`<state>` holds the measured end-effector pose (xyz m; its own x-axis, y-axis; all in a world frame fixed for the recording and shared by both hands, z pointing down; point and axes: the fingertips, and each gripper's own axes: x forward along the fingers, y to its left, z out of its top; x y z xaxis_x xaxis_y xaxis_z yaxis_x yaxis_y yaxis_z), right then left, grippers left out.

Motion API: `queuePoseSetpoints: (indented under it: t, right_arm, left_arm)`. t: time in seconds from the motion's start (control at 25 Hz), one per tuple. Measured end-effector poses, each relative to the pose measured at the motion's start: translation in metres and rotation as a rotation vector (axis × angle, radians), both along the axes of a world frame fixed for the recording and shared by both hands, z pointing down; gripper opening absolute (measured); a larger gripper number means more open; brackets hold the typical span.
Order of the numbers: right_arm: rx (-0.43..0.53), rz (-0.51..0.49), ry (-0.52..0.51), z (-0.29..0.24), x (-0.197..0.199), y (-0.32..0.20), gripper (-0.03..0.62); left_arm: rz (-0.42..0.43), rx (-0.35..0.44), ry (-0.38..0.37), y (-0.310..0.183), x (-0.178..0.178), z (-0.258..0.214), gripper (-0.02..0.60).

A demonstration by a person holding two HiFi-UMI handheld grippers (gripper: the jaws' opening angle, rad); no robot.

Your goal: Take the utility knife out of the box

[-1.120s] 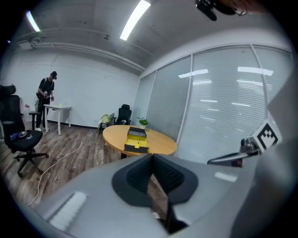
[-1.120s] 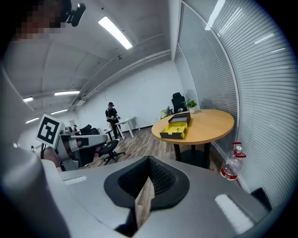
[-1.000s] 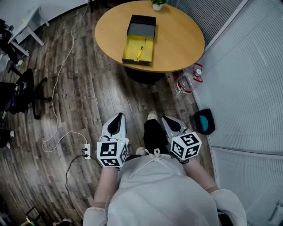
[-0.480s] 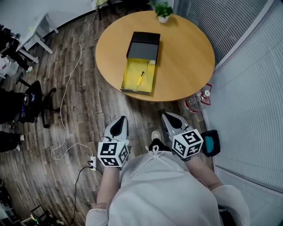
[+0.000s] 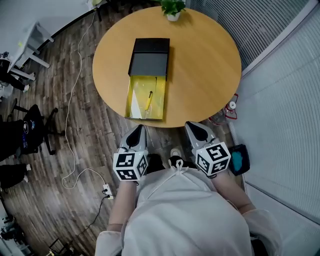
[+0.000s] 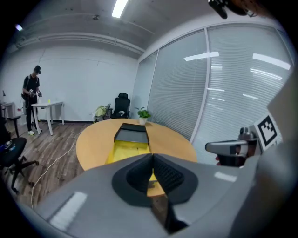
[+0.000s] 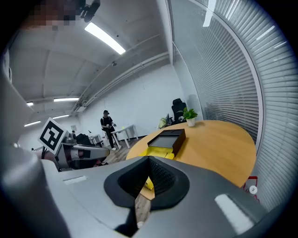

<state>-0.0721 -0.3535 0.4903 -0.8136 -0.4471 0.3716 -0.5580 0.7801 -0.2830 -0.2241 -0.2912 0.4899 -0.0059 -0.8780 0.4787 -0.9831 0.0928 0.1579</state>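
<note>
An open box lies on the round wooden table [image 5: 205,65]: a black sleeve [image 5: 150,55] at the far end and a yellow tray [image 5: 137,102] pulled out toward me. In the tray lies the yellow utility knife [image 5: 148,100], lengthwise. My left gripper [image 5: 138,129] hangs just short of the table's near edge, below the tray, shut and empty. To its right, my right gripper [image 5: 193,126] is also shut and empty. The box [image 6: 128,139] shows ahead of the left gripper [image 6: 151,158], and the box [image 7: 167,138] shows ahead of the right gripper [image 7: 148,162].
A potted plant [image 5: 172,7] stands at the table's far edge. A water bottle [image 5: 231,106] and a teal-and-black bag [image 5: 239,160] sit on the floor by the glass wall at right. A cable and power strip [image 5: 106,190] lie at left. A person [image 6: 31,100] stands far off.
I have walked up to the table: it and the box now sit lower and nearer in the head view, right ahead of both grippers. Both grippers stay shut.
</note>
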Motion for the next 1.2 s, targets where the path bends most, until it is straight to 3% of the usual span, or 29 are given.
queuePoseSetpoints:
  t: [0.28, 0.56, 0.8, 0.96, 1.2]
  right_arm:
    - [-0.042, 0.148, 0.048, 0.017, -0.022, -0.041, -0.002]
    - [-0.138, 0.296, 0.025, 0.026, -0.049, -0.063, -0.002]
    - [-0.131, 0.342, 0.045, 0.032, -0.054, -0.077, -0.002]
    - [-0.151, 0.371, 0.051, 0.040, -0.050, -0.078, -0.002]
    - [-0.164, 0.409, 0.055, 0.043, -0.037, -0.087, -0.002]
  left_arm:
    - [0.119, -0.102, 0.030, -0.064, -0.033, 0.037, 0.006]
    - [0.328, -0.220, -0.039, -0.109, -0.045, 0.091, 0.006]
    - [0.315, -0.379, -0.055, -0.138, -0.062, 0.143, 0.010]
    - [0.312, -0.483, 0.021, -0.151, -0.062, 0.174, 0.112]
    - [0.314, -0.553, -0.022, -0.162, -0.063, 0.200, 0.146]
